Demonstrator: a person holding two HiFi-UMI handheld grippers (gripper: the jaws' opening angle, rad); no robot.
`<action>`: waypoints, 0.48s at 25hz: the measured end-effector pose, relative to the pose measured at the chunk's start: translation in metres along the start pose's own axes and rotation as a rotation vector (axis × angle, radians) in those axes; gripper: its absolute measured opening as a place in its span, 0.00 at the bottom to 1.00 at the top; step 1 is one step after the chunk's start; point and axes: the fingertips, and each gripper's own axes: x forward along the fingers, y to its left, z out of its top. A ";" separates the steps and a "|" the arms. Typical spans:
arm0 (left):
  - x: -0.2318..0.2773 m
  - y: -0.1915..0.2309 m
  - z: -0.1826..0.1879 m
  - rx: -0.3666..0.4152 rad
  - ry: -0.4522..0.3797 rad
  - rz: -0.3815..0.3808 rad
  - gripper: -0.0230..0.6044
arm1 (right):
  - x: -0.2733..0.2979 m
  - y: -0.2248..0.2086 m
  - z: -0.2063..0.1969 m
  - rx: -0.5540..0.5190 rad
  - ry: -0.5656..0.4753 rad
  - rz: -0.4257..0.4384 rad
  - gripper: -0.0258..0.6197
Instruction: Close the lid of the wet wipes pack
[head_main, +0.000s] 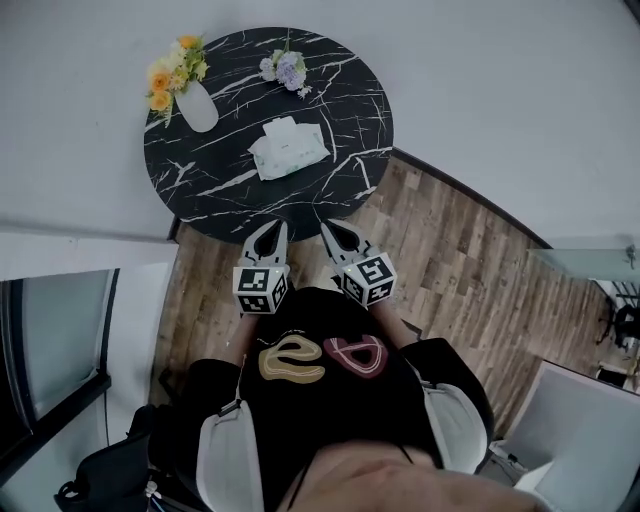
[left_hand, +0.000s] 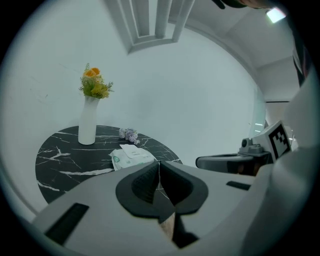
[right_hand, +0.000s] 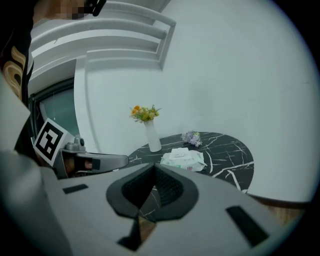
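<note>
The left gripper (head_main: 268, 235) and the right gripper (head_main: 338, 235), each with jaws pressed together on nothing, hang just short of the black marble table (head_main: 200, 190), and ahead of their tips the wet wipes pack (head_main: 288, 148) lies mid-table, with a white vase (head_main: 197, 107) beyond-left and a lilac sprig (head_main: 288, 70) farthest.

It looks like a corner of a living room or a lounge: a round black marble table (head_main: 200, 185) carries a white vase of flowers (head_main: 197, 107), above a wooden plank floor (head_main: 450, 255), beside plain white walls (head_main: 500, 70).
</note>
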 end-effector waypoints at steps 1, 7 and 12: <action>0.004 0.008 0.004 0.003 0.000 -0.005 0.07 | 0.007 -0.001 0.003 0.007 -0.008 -0.006 0.06; 0.024 0.045 0.026 0.024 0.003 -0.036 0.07 | 0.046 -0.011 0.018 0.055 -0.024 -0.066 0.06; 0.038 0.067 0.033 0.042 0.032 -0.041 0.07 | 0.064 -0.020 0.026 0.090 -0.047 -0.104 0.06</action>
